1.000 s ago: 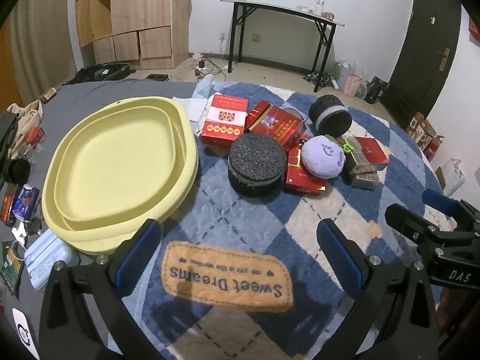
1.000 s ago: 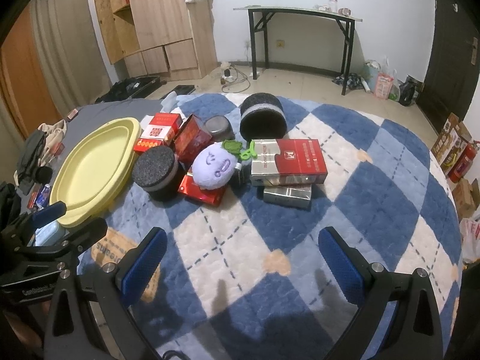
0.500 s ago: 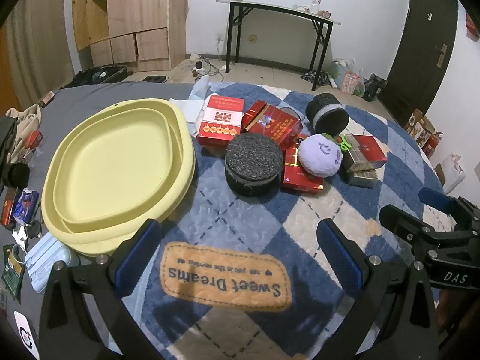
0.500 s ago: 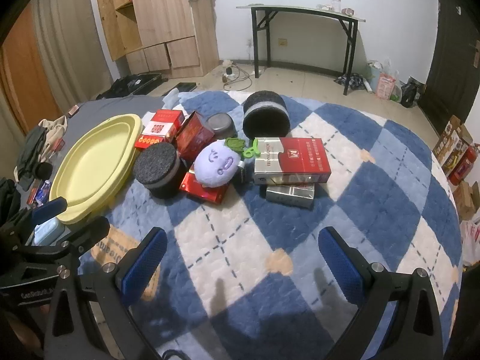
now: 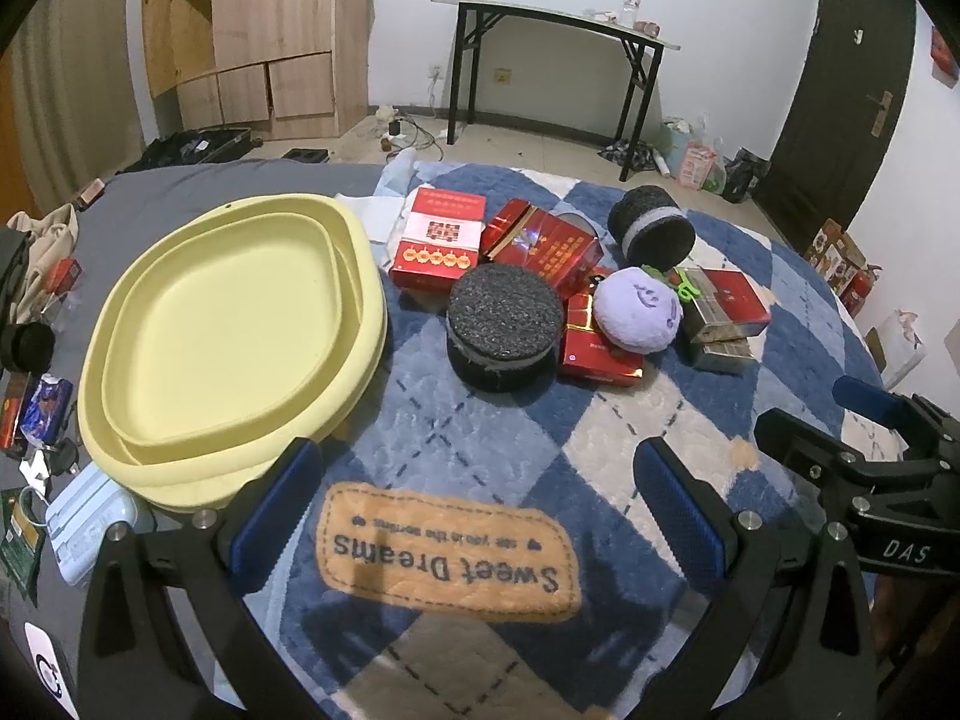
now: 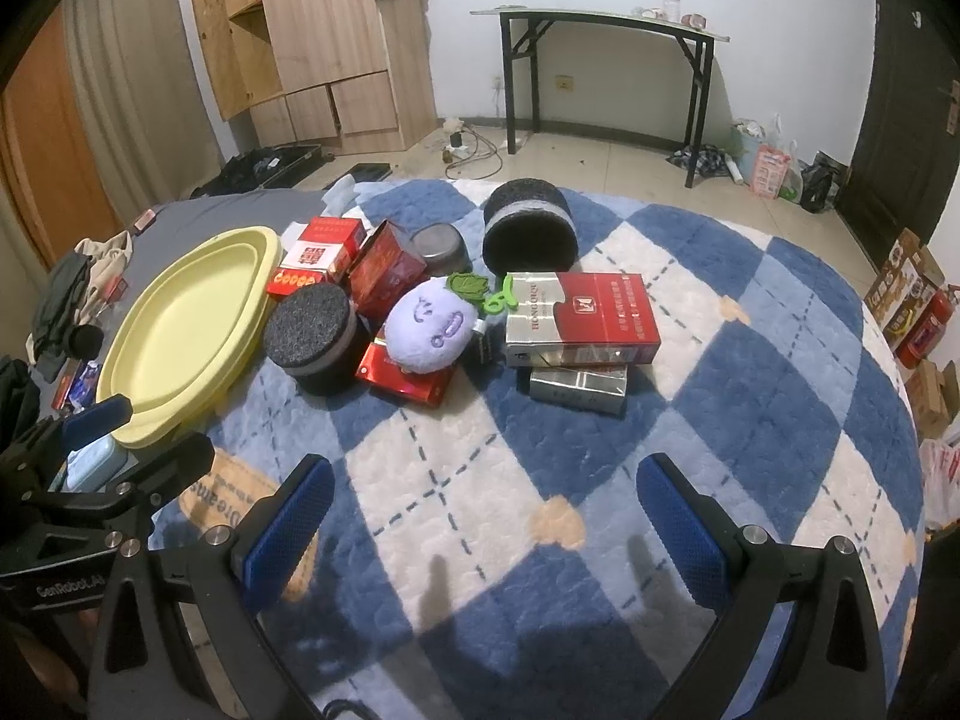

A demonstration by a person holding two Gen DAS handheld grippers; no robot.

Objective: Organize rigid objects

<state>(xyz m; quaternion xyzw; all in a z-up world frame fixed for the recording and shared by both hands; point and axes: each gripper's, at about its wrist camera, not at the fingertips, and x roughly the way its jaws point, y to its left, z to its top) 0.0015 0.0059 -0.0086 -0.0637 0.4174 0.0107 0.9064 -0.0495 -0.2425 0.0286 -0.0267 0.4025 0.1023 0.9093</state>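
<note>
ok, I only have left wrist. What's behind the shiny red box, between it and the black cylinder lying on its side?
Observer: A grey metal bowl sits there, right behind the red box.
Operator: Right gripper is side-on for me. Open?
Observer: Yes. The right gripper is wide open with nothing between its fingers, over bare blanket.
Operator: Green stuff by the purple plush?
Observer: Two pieces. A leaf-shaped piece lies at the top of the plush, and a loop-shaped piece lies against the red-and-white carton.
</note>
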